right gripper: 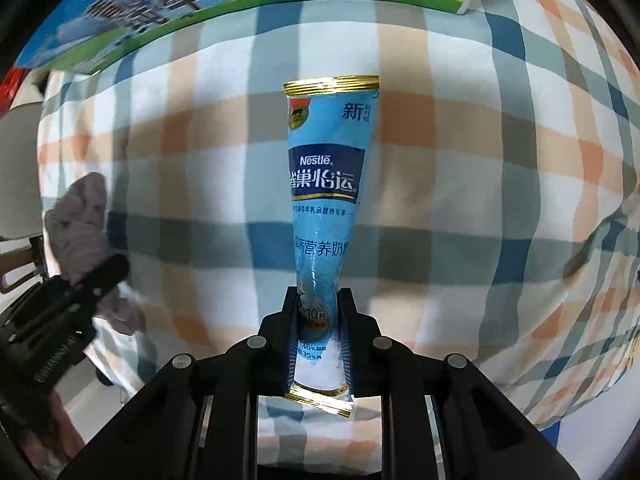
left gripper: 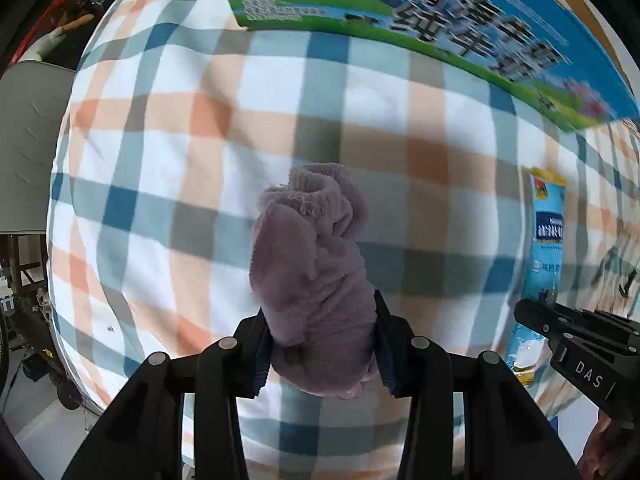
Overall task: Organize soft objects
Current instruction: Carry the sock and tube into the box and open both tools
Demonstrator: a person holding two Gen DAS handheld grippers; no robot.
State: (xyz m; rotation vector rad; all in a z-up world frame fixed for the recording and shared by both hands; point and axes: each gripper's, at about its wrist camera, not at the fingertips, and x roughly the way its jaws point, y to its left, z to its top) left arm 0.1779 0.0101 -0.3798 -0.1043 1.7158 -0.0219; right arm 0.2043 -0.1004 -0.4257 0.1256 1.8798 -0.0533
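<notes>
A crumpled mauve sock (left gripper: pixel 312 280) is pinched in my left gripper (left gripper: pixel 320 320), which is shut on its lower half; the cuff sticks out forward above the checked cloth. A long light-blue Nestlé milk-powder sachet (right gripper: pixel 326 200) with gold sealed ends is held in my right gripper (right gripper: pixel 320 308), shut on its lower part. The same sachet (left gripper: pixel 540 264) shows at the right of the left wrist view beside the right gripper's body (left gripper: pixel 580 344). In the right wrist view the sock (right gripper: pixel 80 216) and the left gripper's body (right gripper: pixel 60 320) appear at the left.
A bed or table covered in a blue, orange and white checked cloth (left gripper: pixel 180 140) lies beneath both grippers. A large blue-and-green milk carton box (left gripper: pixel 440 20) stands at the far side, also in the right wrist view (right gripper: pixel 180 0). A grey chair (left gripper: pixel 28 140) stands left.
</notes>
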